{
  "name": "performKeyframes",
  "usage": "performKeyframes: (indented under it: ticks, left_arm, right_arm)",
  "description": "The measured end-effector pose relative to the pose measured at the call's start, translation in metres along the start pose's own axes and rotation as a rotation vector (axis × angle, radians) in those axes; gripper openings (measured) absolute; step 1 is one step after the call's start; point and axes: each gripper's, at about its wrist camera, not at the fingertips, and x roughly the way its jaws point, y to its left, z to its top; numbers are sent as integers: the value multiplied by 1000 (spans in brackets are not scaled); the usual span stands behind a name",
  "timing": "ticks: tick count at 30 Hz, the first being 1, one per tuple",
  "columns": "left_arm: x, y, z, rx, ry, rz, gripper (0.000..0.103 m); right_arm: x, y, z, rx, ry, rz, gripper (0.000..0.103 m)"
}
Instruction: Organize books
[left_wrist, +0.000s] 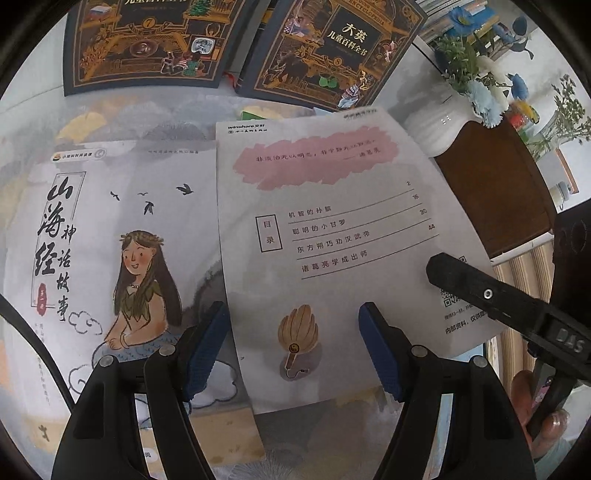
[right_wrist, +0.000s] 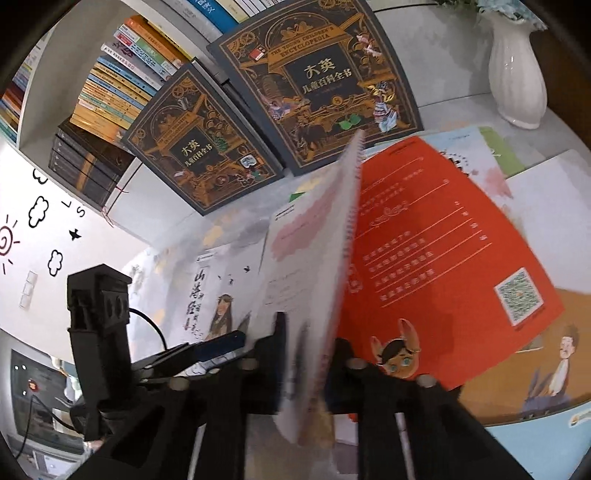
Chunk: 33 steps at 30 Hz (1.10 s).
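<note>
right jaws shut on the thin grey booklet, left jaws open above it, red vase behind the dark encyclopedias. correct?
Only the vase colour is wrong: the ribbed ceramic vase is white, as the right wrist view shows. The right gripper does clamp the thin grey booklet, and the left gripper stands open above it.

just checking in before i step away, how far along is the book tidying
Early. Done: two dark encyclopedias lean upright at the back. In hand: the right tongs are shut on the grey booklet, its edge lifted; the left tongs hover open over it. Left: the girl-cover book, the orange booklet and more thin books lie loose.
</note>
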Motion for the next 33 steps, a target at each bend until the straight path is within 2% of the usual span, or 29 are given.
performKeyframes:
  ticks: [3, 8, 13, 18, 25, 30, 33]
  left_arm:
    - [-4, -5, -7, -4, 23, -33, 70]
    - [-12, -22, -33, 25, 54, -60, 70]
    - [-40, -37, -74, 71, 60, -33, 70]
    - [-71, -25, -110, 69, 56, 3, 70]
    - [-137, 11, -140, 2, -48, 75, 70]
    - [-197, 56, -154, -71, -147, 207, 70]
    - [-229, 90, -170, -152, -189, 263, 70]
  right_arm:
    - [-10, 2, -8, 0, -12, 9, 9]
    - [-45, 17, -36, -87, -11, -31, 9]
    - [-91, 26, -77, -96, -1, -25, 9]
    - [-113, 49, -118, -147, 15, -37, 9]
    - [-120, 110, -154, -297, 41, -9, 9]
    - [-116, 155, -176, -366, 86, 39, 12]
    - [-101, 181, -192, -384, 151, 80, 15]
